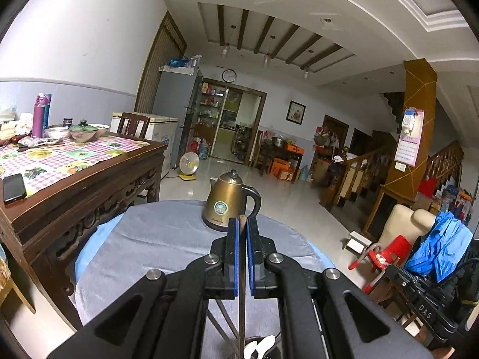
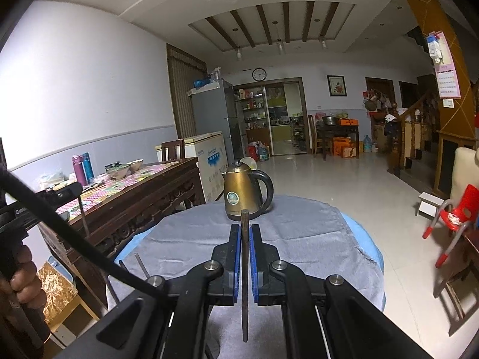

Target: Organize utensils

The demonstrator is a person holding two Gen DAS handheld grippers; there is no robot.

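Observation:
My left gripper (image 1: pixel 242 224) is shut on a thin dark chopstick (image 1: pixel 242 284) that runs upright between its blue pads (image 1: pixel 235 251), its top end near the fingertips. My right gripper (image 2: pixel 245 229) is shut on another dark chopstick (image 2: pixel 245 269), whose top pokes above the fingertips and whose lower end hangs free. Both are held above a round table with a grey cloth (image 1: pixel 155 239) (image 2: pixel 299 233). In the right wrist view the left gripper (image 2: pixel 60 193) shows at the left edge with its chopstick (image 2: pixel 83 215) hanging down.
A brass kettle (image 1: pixel 229 202) (image 2: pixel 244 193) stands on the far side of the grey cloth. A wooden table with a checked cloth (image 1: pixel 69 155), bowls, bottles and a phone (image 1: pixel 13 188) stands to the left. A red chair (image 2: pixel 452 218) stands at the right.

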